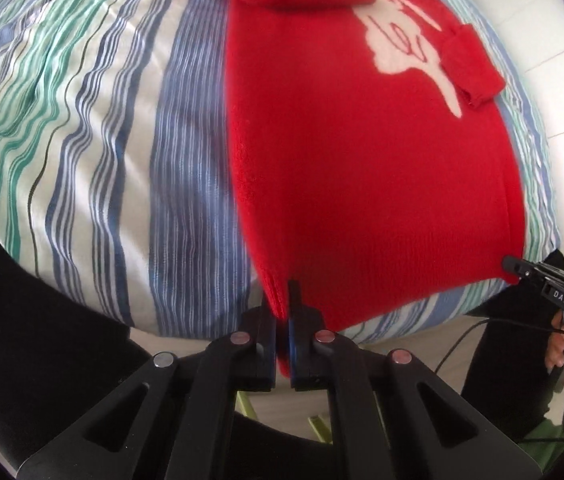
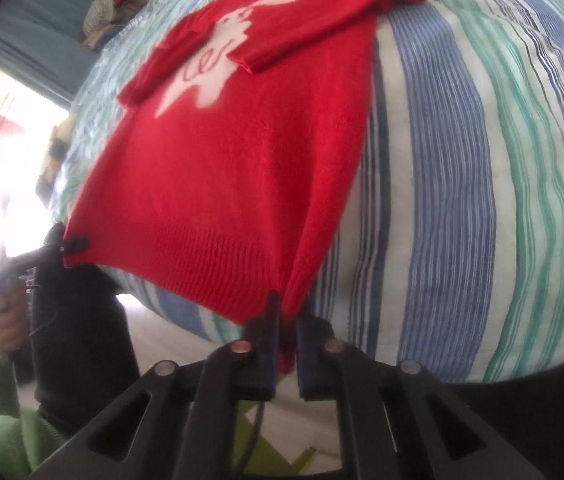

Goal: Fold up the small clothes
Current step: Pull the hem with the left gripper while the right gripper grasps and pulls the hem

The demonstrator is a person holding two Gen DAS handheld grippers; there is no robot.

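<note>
Sweater: I'm looking at the red sweater (image 1: 361,184) lying face up on the striped bedding (image 1: 94,140), its white rabbit design (image 1: 401,40) showing, hem hanging toward me at the bed's edge.
Left gripper: my left gripper (image 1: 283,320) is pinching the hem corner on its side; the jaws are pressed together with red knit sandwiched between the pads.
Right gripper: my right gripper (image 2: 287,320) is doing the same on the other hem corner, clamped tight on a bunch of the ribbed edge. From the left wrist view I'm seeing its tip biting the far corner (image 1: 521,270).
Sleeves: both sleeves are already lying folded inward across the chest, one sleeve cuff (image 2: 252,62) covering part of the rabbit, the other sleeve (image 2: 142,88) crossing from the opposite side.
Done so far: I'm judging the sleeve folds finished and the hem grip secured.
Left to do: I'm reckoning the bottom still needs carrying up toward the collar to halve the body, then releasing and smoothing.
Watch for: the sleeves may be slipping out as I'm lifting, since the knit looks soft and loose.
</note>
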